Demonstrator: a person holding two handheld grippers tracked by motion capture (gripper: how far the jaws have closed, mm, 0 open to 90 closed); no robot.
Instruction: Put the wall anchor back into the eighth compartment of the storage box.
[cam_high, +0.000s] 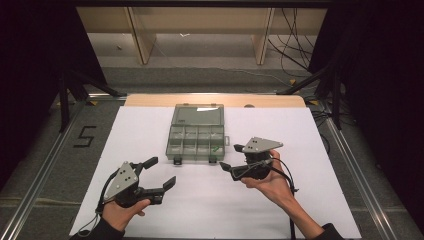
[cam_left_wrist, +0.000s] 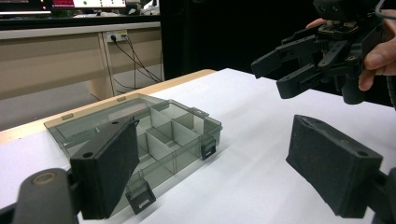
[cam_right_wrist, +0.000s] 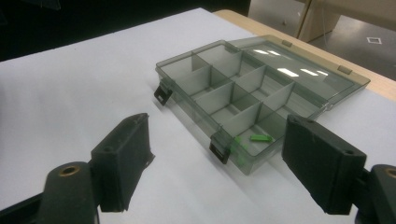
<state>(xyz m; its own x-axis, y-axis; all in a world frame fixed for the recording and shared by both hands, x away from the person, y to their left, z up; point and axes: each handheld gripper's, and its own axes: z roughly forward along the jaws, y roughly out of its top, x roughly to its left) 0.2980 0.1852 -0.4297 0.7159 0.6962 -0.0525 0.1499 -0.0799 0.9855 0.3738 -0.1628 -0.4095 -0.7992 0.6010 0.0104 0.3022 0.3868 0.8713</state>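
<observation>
white table (cam_high: 300, 200): open organiser box (cam_high: 196, 136) ahead, between left gripper (cam_high: 161, 174) and right gripper (cam_high: 231, 157); both jaws wide, empty.

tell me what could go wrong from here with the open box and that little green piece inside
1. The organizer box is light-looking and lies unheld on smooth white paper; a nudge from the right gripper could slide it.
2. The small green piece lies in a corner compartment by the walls, so the wide fingers may not fit in.
3. The open lid lies flat behind; bumping it could shift the box.
</observation>
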